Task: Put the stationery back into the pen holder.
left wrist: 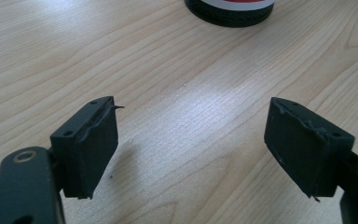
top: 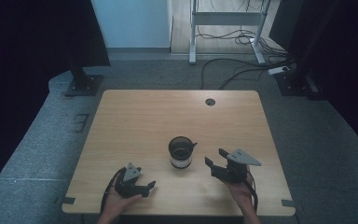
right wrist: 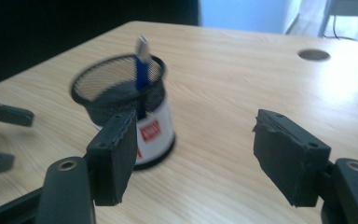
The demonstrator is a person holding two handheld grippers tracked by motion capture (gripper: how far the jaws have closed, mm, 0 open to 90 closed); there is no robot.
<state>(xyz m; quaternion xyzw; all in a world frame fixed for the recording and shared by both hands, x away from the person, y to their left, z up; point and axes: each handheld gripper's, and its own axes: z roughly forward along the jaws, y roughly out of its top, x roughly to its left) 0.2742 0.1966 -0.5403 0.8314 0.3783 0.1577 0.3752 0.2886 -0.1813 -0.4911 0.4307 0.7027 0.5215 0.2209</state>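
1. Left gripper [top: 145, 186]: black two-jaw tool with a grey three-cornered plate on top, held in the person's left hand [top: 116, 201] near the front-left edge of the light wooden table [top: 135, 116]. It points right, toward the cup.
2. Left jaws: apart, nothing between them. In the left gripper view just bare wood grain shows in the gap, and the cup's black base [left wrist: 230, 13] sits farther ahead at the top edge, well clear of the pads.
3. Black wire-mesh pen cup with a white label band [top: 181, 152]: upright, roughly mid-table, slightly toward the front, between the two grippers. Touching neither.
4. In the cup: a blue pen with a silver top [right wrist: 141, 63], standing near upright against the mesh wall. The label carries a red mark [right wrist: 150, 130].
5. Right gripper [top: 215, 158]: same build, held in the right hand [top: 242, 191], just right of the cup and pointing left at it.
6. Right jaws: apart, empty. In the right gripper view the cup sits ahead of the left jaw, close but not between the pads.
7. Round cable hole [top: 209, 101] in the table's far edge, right of centre.
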